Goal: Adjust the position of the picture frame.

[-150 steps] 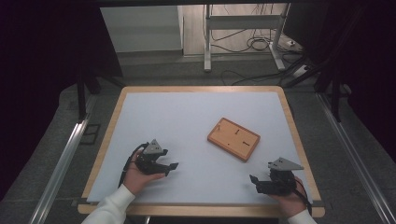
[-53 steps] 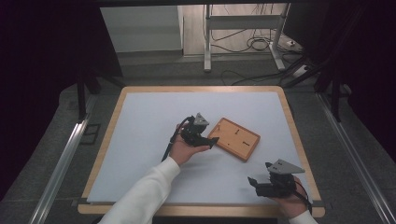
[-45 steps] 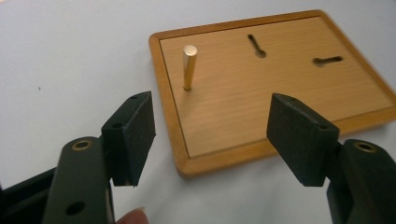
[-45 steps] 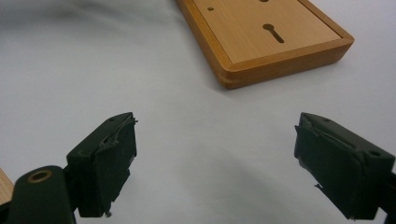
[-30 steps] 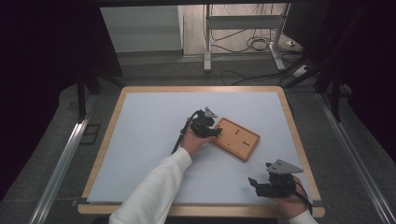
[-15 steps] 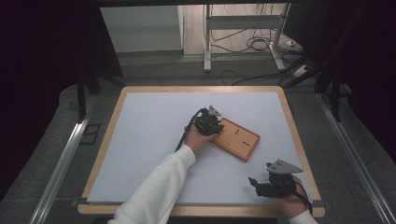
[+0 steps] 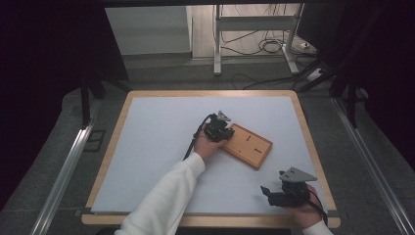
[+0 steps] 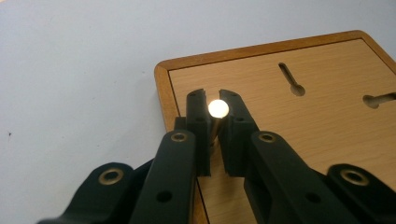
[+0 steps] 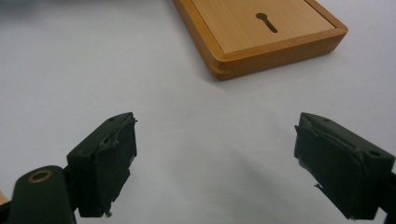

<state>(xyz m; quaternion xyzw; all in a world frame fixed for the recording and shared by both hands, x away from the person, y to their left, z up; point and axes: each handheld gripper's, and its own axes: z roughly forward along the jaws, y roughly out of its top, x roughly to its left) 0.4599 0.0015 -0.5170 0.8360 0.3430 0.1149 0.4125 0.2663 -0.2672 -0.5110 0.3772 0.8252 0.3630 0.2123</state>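
The table (image 7: 313, 147) has a light wooden rim around a pale, matte work surface. Grey carpet (image 7: 161, 73) covers the floor. Metal rails (image 7: 63, 171) run along both sides. Behind stands a metal frame (image 7: 254, 29) with loose cables (image 7: 266, 46). Dark curtains (image 7: 44, 58) flank the area.

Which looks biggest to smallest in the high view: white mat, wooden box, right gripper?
1. white mat
2. wooden box
3. right gripper, close to the box in size and nearer the camera, so that ranking is unsure.
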